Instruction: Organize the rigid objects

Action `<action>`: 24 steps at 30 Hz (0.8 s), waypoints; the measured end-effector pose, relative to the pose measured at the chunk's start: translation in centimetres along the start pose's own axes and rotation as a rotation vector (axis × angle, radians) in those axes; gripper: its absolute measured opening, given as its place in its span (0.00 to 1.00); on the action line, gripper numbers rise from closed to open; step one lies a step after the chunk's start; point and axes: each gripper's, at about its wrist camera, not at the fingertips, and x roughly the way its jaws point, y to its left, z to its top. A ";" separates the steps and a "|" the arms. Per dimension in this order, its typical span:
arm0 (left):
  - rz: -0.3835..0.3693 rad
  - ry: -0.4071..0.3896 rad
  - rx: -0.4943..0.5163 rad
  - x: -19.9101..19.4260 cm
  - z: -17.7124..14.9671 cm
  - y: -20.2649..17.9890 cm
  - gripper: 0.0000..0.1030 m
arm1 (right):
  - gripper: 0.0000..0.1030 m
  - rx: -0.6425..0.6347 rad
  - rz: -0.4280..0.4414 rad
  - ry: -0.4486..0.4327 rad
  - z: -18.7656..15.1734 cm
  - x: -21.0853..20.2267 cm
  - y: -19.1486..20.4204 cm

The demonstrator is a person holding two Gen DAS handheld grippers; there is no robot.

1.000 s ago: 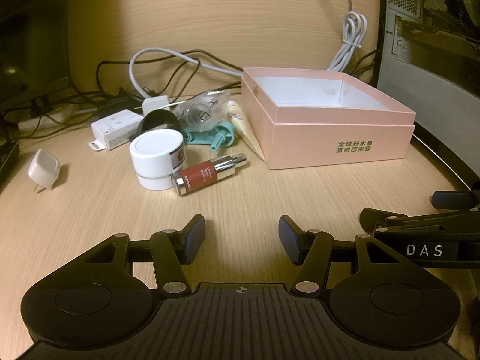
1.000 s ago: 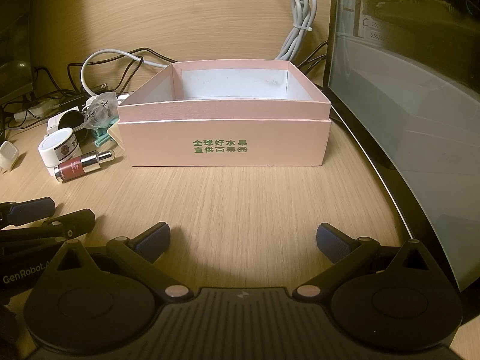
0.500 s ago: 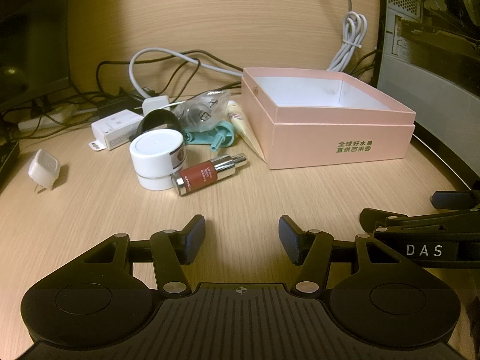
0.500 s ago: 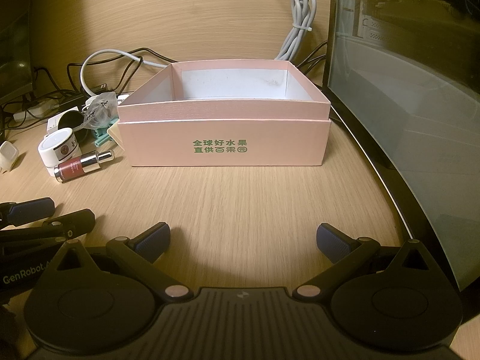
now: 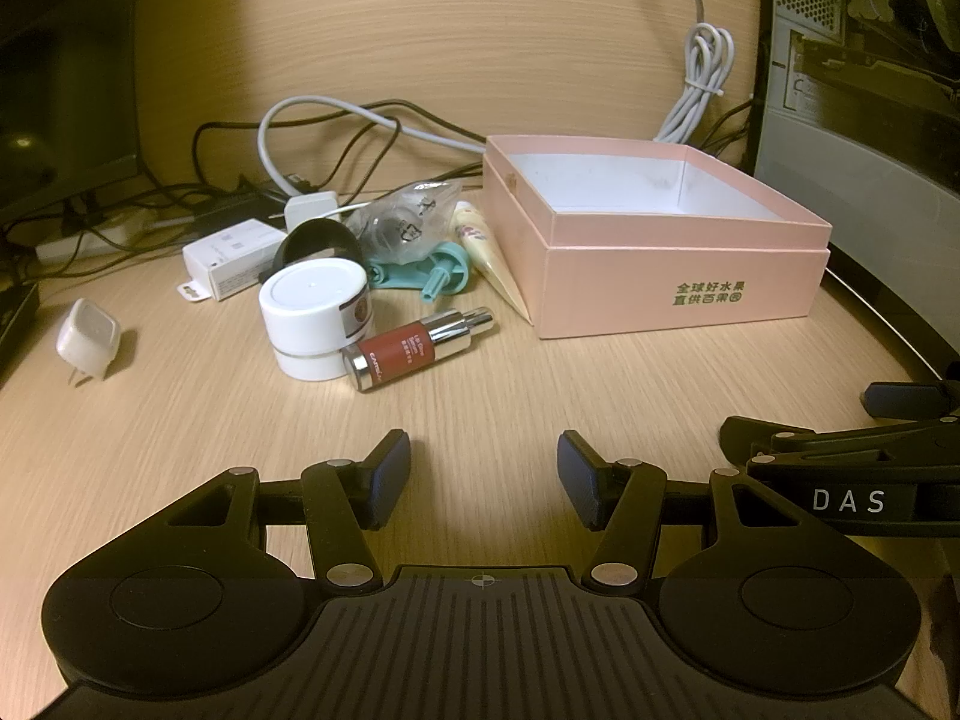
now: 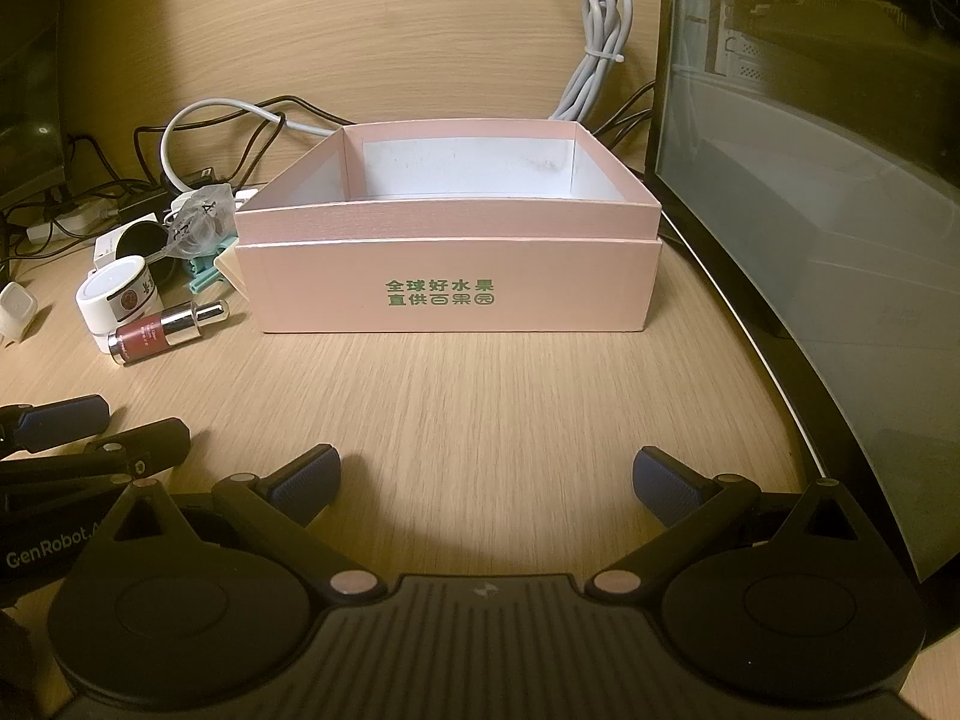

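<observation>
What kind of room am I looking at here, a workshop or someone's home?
Most likely a home or office computer desk. A curved monitor stands on the wooden desktop, a PC tower sits behind it, and tangled cables run along the back beside a pink box.

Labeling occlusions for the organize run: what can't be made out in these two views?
- Pink box floor: both views, near wall hides most of it, so contents unconfirmed.
- Clear bag contents: left wrist view, crinkled plastic blurs them.
- Red bottle label: too small to read.
- Black ring: left wrist view, white jar covers its lower part.
- White plug: right wrist view, cut by left edge.
</observation>
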 end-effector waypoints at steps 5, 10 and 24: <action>0.000 0.000 -0.001 0.1 0.0 -0.1 0.59 | 1.00 0.000 0.000 0.000 0.0 0.0 0.0; 0.000 0.000 0.000 0.2 0.0 -0.1 0.58 | 1.00 0.000 0.000 0.000 0.0 0.0 0.0; 0.000 0.000 -0.001 0.4 0.0 -0.3 0.58 | 1.00 0.001 0.000 -0.001 -0.1 0.1 0.0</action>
